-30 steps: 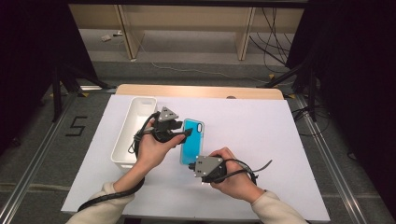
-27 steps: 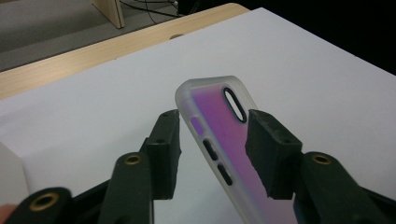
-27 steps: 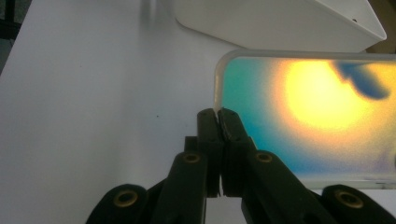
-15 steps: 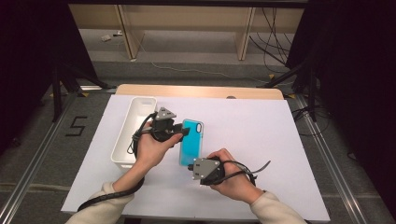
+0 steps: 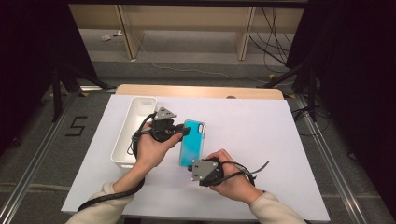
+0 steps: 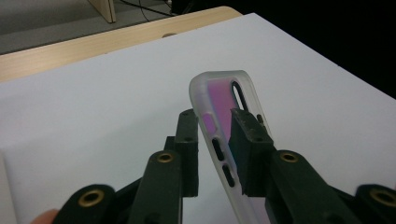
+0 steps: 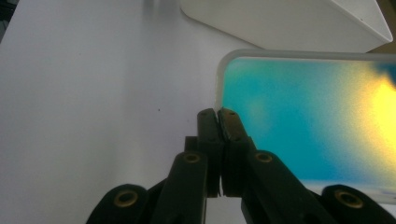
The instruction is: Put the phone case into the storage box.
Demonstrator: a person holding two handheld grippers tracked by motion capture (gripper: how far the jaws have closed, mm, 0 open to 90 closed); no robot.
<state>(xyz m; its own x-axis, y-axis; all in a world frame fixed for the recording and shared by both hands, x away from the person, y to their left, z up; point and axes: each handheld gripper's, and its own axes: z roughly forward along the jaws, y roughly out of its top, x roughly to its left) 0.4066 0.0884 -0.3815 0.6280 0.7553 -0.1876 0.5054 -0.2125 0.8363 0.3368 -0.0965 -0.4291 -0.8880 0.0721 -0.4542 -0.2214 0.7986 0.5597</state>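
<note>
White tray [image 5: 133, 133] sits left of centre in the high view, on the tabletop [image 5: 280, 140]. Just right of it my left hand-held gripper [image 5: 181, 134] has its jaws around the long edge of the phone case [image 5: 192, 142]; jaws have just been closing, and in the left gripper view [image 6: 212, 140] the case rim [image 6: 219, 121] stands between the pads, right pad on it, left pad maybe a hair off, hard to tell. Right of that, lower centre of frame, my right hand-held gripper [image 5: 192, 169] is pinched fully together at the case's near end; right gripper view [image 7: 217, 116] shows the tips meeting at the case corner [image 7: 299, 112], nothing clearly between them. To do this well, I'd squeeze the left fully onto the rim before lifting and keep the right steadying the end. Case: turquoise back, frosted clear rim, side slots, camera cutout at the far end, pinkish inside.
</note>
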